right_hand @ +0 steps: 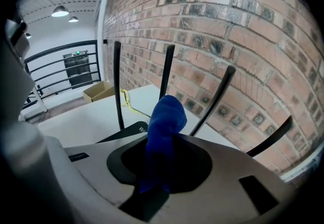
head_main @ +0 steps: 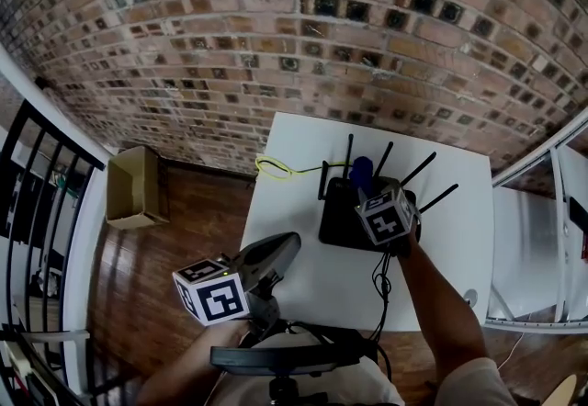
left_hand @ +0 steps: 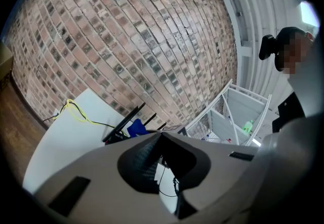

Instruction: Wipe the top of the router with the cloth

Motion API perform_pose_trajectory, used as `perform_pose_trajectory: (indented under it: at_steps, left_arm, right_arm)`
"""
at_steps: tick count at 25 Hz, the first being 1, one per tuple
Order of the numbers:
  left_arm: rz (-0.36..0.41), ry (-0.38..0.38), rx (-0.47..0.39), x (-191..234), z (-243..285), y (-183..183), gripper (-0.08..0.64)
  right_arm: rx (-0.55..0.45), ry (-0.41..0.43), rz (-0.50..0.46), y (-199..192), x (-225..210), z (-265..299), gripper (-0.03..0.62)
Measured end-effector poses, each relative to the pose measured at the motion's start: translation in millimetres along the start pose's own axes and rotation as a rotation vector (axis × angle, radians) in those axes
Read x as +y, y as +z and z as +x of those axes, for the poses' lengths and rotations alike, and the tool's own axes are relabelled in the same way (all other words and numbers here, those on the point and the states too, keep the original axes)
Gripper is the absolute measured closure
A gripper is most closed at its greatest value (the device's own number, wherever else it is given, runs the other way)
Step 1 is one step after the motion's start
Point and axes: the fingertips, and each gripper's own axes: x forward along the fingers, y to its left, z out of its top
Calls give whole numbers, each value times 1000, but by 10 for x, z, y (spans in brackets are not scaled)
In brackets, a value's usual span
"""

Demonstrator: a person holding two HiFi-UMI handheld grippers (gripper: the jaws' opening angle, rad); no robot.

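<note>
A black router (head_main: 342, 219) with several upright antennas stands at the back of the white table (head_main: 294, 211). My right gripper (head_main: 369, 191) hovers over the router's top, shut on a blue cloth (head_main: 361, 171). In the right gripper view the cloth (right_hand: 164, 116) sticks up from between the jaws, with the antennas (right_hand: 166, 68) and a corner of the router (right_hand: 129, 131) just beyond. My left gripper (head_main: 287, 246) hangs over the table's near left part, away from the router, shut and empty. Its own view shows the router (left_hand: 120, 135) and the cloth (left_hand: 135, 127) ahead.
A yellow cable (head_main: 279, 167) loops at the table's back left, and a black cable (head_main: 378, 289) runs off the front edge. A cardboard box (head_main: 134, 186) sits on the wood floor to the left by a black railing (head_main: 37, 202). A white rack (head_main: 537, 248) stands to the right; a brick wall (head_main: 276, 37) rises behind.
</note>
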Motion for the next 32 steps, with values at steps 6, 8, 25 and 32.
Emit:
perform_pose_trajectory:
  at_steps: [6,8,25,32]
  left_arm:
    - [7,-15,14,-43,110,-21,542]
    - [8,-17,19,-57,149,-36,543]
    - [-13,33,-30,-21,135,-34,541]
    - [-16,58,-59,65,60,-23,543]
  right_arm:
    - [-198,-30,-131,523,-172,-575,483]
    - [-263,-25,-188,693,-147,-737,483]
    - [-382,273,-304,1220,263,-480,485]
    - [-378,396,-384,1005,521,-344,485]
